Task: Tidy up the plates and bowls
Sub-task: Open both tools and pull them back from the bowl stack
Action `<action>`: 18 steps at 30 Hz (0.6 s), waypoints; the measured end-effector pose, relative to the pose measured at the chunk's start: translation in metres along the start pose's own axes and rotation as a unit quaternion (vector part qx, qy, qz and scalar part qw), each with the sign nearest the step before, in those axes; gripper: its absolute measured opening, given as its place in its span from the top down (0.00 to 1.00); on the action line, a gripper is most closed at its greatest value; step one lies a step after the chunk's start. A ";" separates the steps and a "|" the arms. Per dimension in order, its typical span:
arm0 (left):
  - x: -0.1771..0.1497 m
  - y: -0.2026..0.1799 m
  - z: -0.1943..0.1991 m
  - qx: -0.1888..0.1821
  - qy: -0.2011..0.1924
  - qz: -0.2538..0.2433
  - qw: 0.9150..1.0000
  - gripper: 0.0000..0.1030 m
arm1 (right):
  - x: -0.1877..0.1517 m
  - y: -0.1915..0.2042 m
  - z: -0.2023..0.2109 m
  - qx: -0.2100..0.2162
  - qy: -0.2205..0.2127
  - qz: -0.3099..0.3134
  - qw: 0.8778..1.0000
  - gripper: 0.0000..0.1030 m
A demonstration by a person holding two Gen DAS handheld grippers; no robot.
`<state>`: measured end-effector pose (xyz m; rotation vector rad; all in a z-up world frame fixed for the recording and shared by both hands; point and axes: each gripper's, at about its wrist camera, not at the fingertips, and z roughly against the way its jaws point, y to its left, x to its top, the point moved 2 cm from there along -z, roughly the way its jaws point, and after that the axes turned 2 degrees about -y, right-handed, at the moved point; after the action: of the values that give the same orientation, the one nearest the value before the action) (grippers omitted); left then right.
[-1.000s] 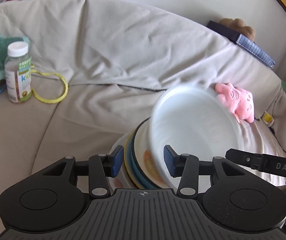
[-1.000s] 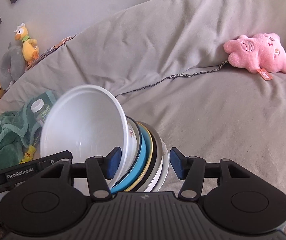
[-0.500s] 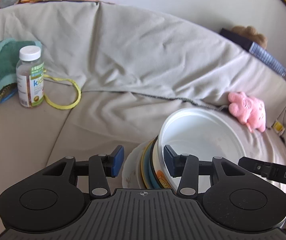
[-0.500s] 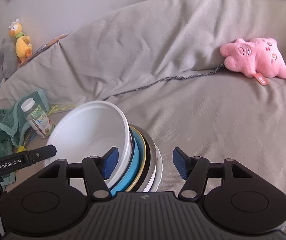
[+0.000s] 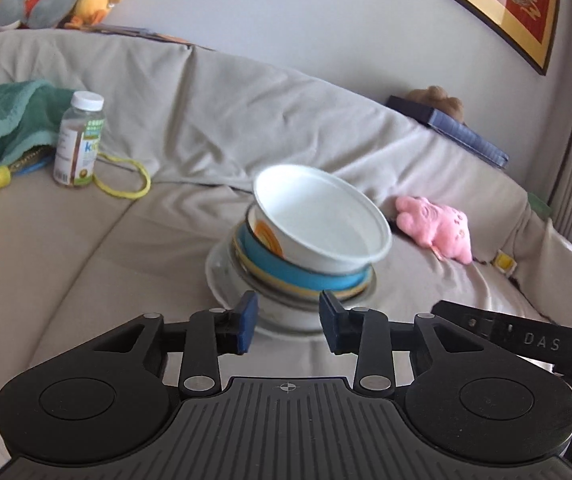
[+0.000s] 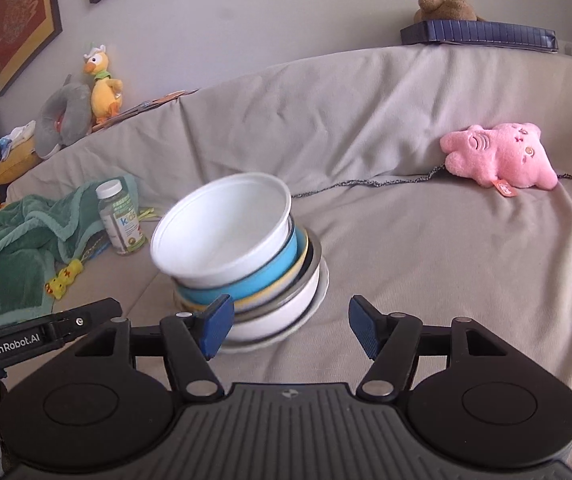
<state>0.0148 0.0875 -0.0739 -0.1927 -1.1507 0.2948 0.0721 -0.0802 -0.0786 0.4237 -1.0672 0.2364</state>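
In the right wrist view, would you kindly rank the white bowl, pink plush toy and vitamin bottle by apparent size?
1. white bowl, though it sits nearest the camera
2. pink plush toy
3. vitamin bottle, clearly smallest

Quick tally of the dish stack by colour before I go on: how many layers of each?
White: 4 (top bowl, orange-patterned bowl, lower bowl, bottom plate)
Blue: 1 (blue bowl)
Yellow: 1 (yellow rim)
Metal: 1 (metal bowl)
Total: 7 layers that show; any nested out of sight cannot be counted.
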 end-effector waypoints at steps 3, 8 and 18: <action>-0.022 -0.018 0.016 -0.007 0.007 -0.019 1.000 0.83 | -0.033 0.003 0.017 -0.008 0.000 0.015 1.000 0.36; -0.047 -0.046 0.032 0.062 0.001 -0.087 0.994 0.84 | -0.066 0.006 0.032 -0.008 0.009 0.015 1.000 0.35; -0.063 -0.053 0.025 0.070 0.039 -0.118 0.990 0.84 | -0.078 0.011 0.029 -0.015 0.031 0.032 0.999 0.35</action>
<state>-0.0245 0.0167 -0.1025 0.0555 -1.0592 0.1560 0.0083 -0.0824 -0.1332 0.3535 -1.0235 0.2871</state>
